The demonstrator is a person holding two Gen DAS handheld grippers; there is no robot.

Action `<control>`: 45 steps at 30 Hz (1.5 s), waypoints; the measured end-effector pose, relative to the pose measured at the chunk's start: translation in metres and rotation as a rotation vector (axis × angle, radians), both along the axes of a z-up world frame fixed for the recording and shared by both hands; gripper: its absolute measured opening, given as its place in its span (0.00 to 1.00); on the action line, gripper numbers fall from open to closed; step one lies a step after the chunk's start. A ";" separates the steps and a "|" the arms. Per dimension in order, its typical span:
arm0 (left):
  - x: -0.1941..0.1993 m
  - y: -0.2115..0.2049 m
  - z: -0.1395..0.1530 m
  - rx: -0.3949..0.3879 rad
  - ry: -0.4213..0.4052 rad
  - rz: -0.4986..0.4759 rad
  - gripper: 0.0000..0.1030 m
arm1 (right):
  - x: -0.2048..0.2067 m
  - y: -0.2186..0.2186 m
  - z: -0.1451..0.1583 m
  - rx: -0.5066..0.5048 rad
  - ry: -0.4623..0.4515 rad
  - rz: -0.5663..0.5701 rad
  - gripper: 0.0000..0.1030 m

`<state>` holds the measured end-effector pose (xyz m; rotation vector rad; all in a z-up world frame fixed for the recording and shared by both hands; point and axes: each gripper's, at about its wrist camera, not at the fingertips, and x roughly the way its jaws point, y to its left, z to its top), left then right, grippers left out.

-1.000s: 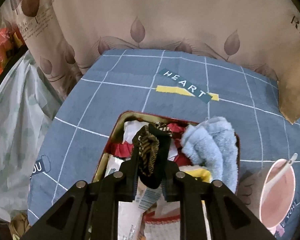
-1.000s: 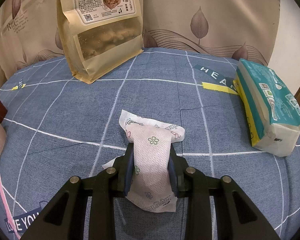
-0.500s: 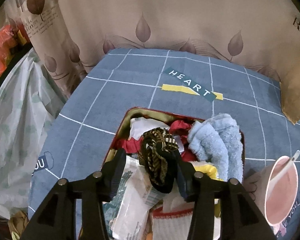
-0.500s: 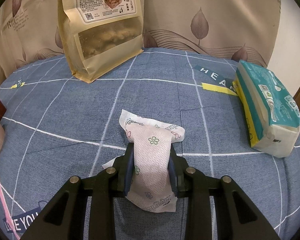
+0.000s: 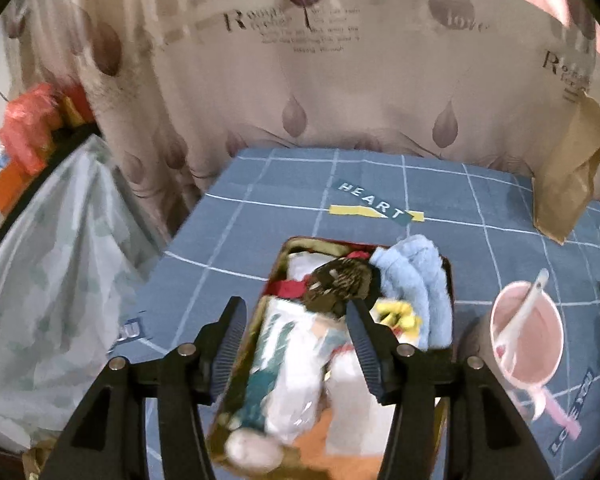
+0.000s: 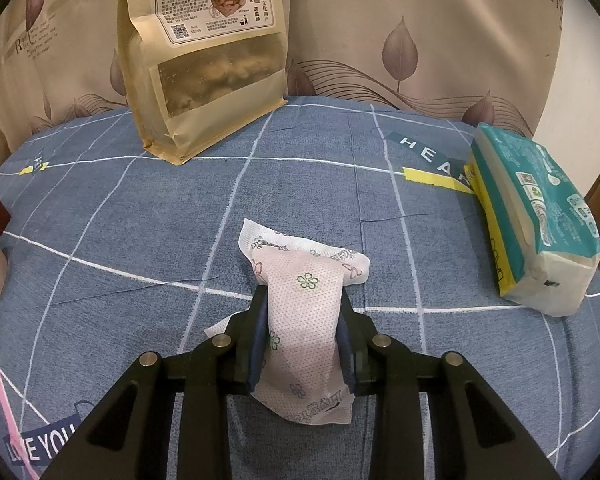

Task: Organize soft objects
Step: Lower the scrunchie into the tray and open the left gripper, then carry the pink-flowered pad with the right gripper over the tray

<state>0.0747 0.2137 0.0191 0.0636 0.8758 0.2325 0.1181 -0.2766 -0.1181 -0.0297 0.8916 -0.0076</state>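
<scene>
left gripper (image 5: 296, 320) jaws just opening, empty, above red metal tin (image 5: 278, 258); brown-patterned dark cloth (image 5: 338, 282) in tin, ahead of fingertips. right gripper (image 6: 302, 308) clamped on pink floral pad wrapper (image 6: 304, 320).

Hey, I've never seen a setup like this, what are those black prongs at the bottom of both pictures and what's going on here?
Those prongs are handheld two-finger grippers, one in each of a person's hands. Each carries a wide-angle camera looking forward along its fingers, so each picture is one gripper's own view over a blue checked cloth.

In the left view, the left gripper stands open above a box stuffed with soft things: a dark patterned cloth, a light blue towel, packets. Its jaws have just been opening, and nothing is between them. A pink cup with a spoon stands beside the box.

In the right view, the right gripper is clamped on a pink flowered packet. Farther off are a brown snack bag and a tissue pack.
</scene>
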 end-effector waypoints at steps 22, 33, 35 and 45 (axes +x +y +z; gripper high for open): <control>-0.084 0.008 -0.019 0.022 -0.063 0.047 0.55 | -0.001 0.014 0.019 -0.005 -0.029 -0.010 0.21; -0.084 0.032 -0.021 -0.017 -0.066 0.101 0.58 | -0.001 0.080 0.083 0.002 -0.120 0.125 0.21; -0.085 0.035 -0.020 -0.021 -0.071 0.110 0.58 | -0.002 0.094 0.090 0.007 -0.130 0.149 0.21; -0.087 0.044 -0.019 -0.033 -0.076 0.129 0.58 | -0.016 0.150 0.123 0.029 -0.161 0.262 0.21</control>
